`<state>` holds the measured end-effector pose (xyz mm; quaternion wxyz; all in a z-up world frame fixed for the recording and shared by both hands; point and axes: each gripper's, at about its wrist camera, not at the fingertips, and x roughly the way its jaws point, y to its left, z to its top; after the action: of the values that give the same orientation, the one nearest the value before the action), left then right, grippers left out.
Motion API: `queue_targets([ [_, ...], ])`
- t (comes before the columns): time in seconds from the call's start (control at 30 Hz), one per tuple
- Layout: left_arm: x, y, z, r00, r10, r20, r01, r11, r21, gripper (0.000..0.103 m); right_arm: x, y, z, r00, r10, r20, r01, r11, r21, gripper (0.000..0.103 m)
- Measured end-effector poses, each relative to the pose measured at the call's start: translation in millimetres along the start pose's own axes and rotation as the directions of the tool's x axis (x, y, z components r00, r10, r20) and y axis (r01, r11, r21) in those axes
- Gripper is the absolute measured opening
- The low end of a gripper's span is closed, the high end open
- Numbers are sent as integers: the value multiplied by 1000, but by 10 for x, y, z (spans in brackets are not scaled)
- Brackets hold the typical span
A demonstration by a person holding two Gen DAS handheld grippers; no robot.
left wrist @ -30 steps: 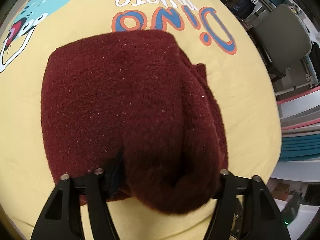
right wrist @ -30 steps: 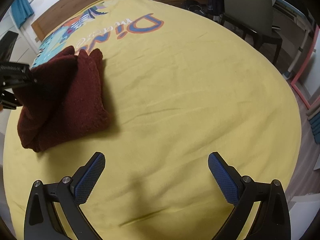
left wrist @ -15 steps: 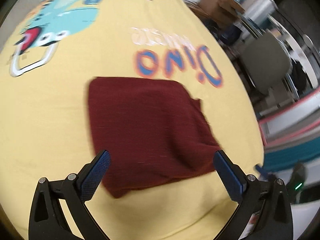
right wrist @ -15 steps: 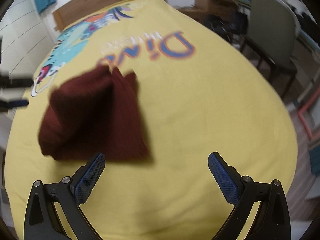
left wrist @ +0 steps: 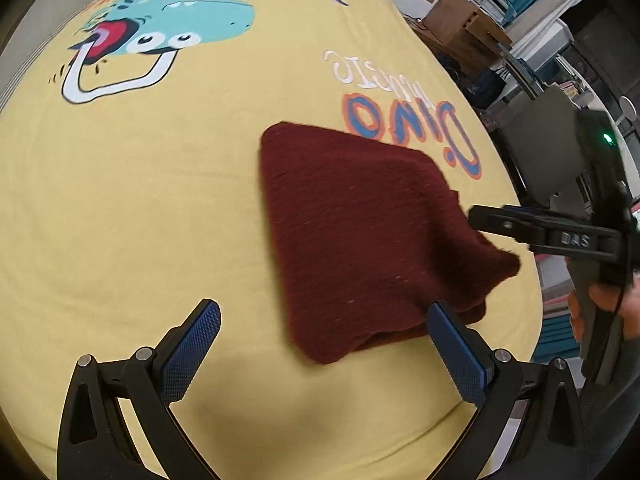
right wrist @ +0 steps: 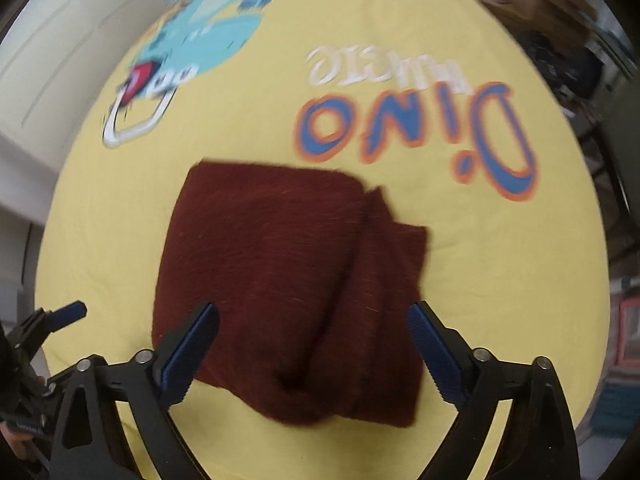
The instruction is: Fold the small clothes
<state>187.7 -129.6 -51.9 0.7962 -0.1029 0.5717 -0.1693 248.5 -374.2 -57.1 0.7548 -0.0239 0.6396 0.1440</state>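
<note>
Maroon knit garment folded flat on yellow bedspread, layered edge rightward, both tongs apart, empty.

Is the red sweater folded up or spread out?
Folded. The sweater lies as a compact block on the yellow bedspread, with stacked layers along one side.

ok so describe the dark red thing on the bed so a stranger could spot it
Find the yellow bedspread with its cartoon dinosaur and "Dino" lettering. Just below that lettering lies a folded maroon knit garment, the only dark, fuzzy thing on the bright sheet.
</note>
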Motion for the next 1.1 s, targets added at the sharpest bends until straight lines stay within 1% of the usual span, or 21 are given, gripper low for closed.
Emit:
queue_targets([
  [0.03, -19, 46, -20, 1000, -2, -4, 2, 1000, 0, 102, 0, 0, 0, 1000, 0, 0, 0, 1000, 0, 93],
  [0.1, -41, 74, -39, 1000, 7, -3, -7, 1000, 16, 102, 177, 58, 13, 998, -5, -55, 5, 1000, -3, 84],
  [0.13, -64, 81, -46, 1000, 19, 2, -19, 999, 31, 102, 347, 48, 7, 993, -39, -110, 40, 999, 13, 69],
  [0.17, -70, 81, -47, 1000, 29, 6, -29, 999, 44, 102, 412, 18, -10, 990, -40, -135, 43, 999, 25, 57],
  [0.2, -66, 80, -48, 999, 34, 8, -34, 998, 55, 102, 479, -11, -38, 987, -22, -158, 30, 999, 43, 54],
  [0.27, -48, 74, -45, 999, 35, 9, -36, 997, 72, 102, 539, -92, -108, 985, 21, -172, -7, 997, 77, 43],
  [0.37, -4, 55, -49, 1000, 29, -2, -28, 996, 79, 102, 474, -236, -187, 988, 88, -126, -71, 989, 132, 32],
  [0.47, 23, 17, -60, 1000, 5, -8, -4, 996, 85, 102, 264, -427, -278, 989, 143, -32, -135, 974, 183, 28],
  [0.5, 26, 5, -63, 1000, -6, -10, 7, 996, 86, 102, 158, -504, -330, 990, 141, 6, -139, 971, 194, 27],
  [0.53, 34, -21, -69, 1000, -13, -14, 14, 996, 93, 102, 71, -560, -356, 992, 127, 28, -130, 971, 202, 24],
  [0.57, 40, -36, -70, 1000, -14, -15, 15, 995, 99, 102, -8, -616, -397, 993, 108, 52, -117, 971, 210, 18],
  [0.6, 50, -65, -74, 1000, -17, -15, 18, 994, 106, 102, -87, -676, -465, 993, 92, 75, -107, 970, 218, 17],
  [0.63, 62, -84, -73, 1000, -20, -17, 22, 994, 107, 102, -169, -758, -539, 993, 74, 94, -94, 969, 228, 3],
  [0.67, 75, -102, -72, 1000, -22, -18, 24, 994, 109, 102, -230, -846, -625, 994, 23, 107, -49, 969, 241, 0],
  [0.7, 91, -122, -70, 1000, -24, -20, 27, 994, 110, 102, -253, -909, -686, 994, -9, 111, -19, 969, 246, 0],
  [0.73, 114, -150, -69, 999, -29, -22, 31, 993, 113, 102, -240, -1019, -772, 994, 10, 109, -39, 964, 262, 0],
  [0.8, 149, -189, -70, 999, -29, -24, 32, 992, 121, 102, -184, -1227, -931, 990, 79, 115, -110, 945, 306, 0],
  [0.87, 180, -207, -68, 999, -21, -27, 24, 992, 122, 102, -169, -1289, -1015, 990, 80, 116, -113, 942, 316, 4],
  [1.0, 219, -219, -57, 999, -15, -37, 20, 993, 118, 102, -210, -1269, -965, 983, 117, 139, -156, 936, 315, 8],
  [1.07, 221, -219, -53, 999, -12, -35, 16, 993, 118, 102, -273, -1195, -883, 983, 110, 150, -151, 942, 299, 20],
  [1.1, 223, -216, -52, 999, -12, -36, 16, 993, 117, 102, -309, -1151, -827, 983, 105, 154, -146, 946, 288, 34],
])
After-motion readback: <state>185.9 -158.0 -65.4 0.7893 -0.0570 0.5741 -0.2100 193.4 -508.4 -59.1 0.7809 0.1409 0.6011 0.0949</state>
